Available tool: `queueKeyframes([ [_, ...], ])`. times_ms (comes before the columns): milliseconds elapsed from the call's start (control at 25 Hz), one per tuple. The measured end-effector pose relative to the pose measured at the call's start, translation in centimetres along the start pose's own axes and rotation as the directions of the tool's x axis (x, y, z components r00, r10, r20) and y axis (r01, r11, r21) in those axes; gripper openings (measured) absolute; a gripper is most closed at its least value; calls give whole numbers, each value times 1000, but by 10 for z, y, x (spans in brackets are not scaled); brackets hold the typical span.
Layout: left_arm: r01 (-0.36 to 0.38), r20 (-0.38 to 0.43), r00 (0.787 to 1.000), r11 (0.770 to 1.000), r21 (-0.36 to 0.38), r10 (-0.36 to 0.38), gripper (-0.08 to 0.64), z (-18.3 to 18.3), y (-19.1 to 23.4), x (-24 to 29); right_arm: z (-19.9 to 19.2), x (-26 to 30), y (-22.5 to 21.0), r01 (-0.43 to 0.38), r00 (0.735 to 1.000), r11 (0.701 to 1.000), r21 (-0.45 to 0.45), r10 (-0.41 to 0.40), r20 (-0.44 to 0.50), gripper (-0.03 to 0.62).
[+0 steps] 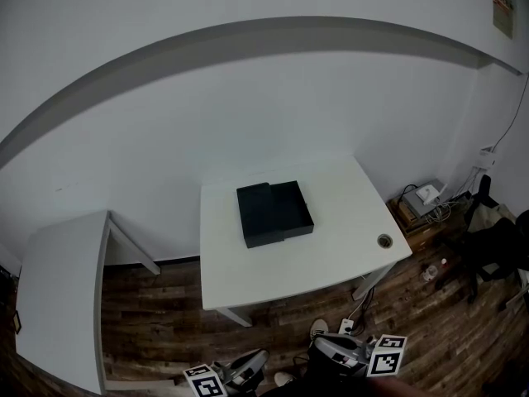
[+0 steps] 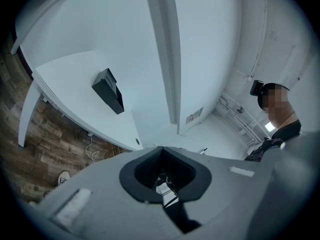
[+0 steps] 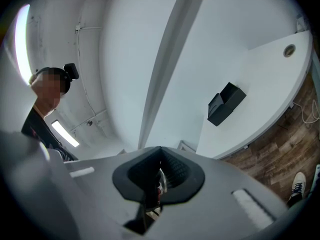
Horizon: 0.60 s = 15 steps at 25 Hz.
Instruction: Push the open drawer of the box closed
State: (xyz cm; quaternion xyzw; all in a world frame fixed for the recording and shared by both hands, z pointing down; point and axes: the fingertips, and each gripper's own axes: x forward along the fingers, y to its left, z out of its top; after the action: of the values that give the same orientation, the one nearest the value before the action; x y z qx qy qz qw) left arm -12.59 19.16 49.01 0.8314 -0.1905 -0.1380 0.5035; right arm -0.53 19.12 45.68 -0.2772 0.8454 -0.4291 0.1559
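A black box [image 1: 258, 215] lies on the white table [image 1: 281, 271], with its open drawer [image 1: 295, 208] pulled out to the right. The same box shows small and far off in the left gripper view [image 2: 108, 90] and in the right gripper view [image 3: 226, 103]. Both grippers hang low at the bottom edge of the head view, over the wooden floor and well short of the table: the left gripper [image 1: 241, 369] beside the right gripper [image 1: 340, 354]. Each gripper's jaws meet with nothing between them, the left gripper [image 2: 161, 149] and the right gripper [image 3: 160, 149] alike.
A second white table [image 1: 62, 288] stands at the left. The box's table has a cable hole [image 1: 384, 241] near its right corner. Electronics and cables [image 1: 421, 198] lie on the floor at the right, by a dark bag [image 1: 496, 251]. A white wall runs behind.
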Motion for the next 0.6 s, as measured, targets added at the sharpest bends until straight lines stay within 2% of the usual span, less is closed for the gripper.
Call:
queueKeyframes([
  [240, -2, 1, 1000, 1000, -13, 2, 0, 0, 3, -2, 2, -1, 0, 0, 1000, 1000, 5, 0, 13, 5],
  [400, -36, 17, 999, 999, -7, 37, 0, 3, 11, -9, 7, 2, -7, -8, 1000, 1000, 29, 7, 21, 5],
  [600, -81, 67, 994, 997, -4, 81, 0, 22, 23, -7, 22, 21, -17, -44, 999, 998, 37, 44, -16, 5],
])
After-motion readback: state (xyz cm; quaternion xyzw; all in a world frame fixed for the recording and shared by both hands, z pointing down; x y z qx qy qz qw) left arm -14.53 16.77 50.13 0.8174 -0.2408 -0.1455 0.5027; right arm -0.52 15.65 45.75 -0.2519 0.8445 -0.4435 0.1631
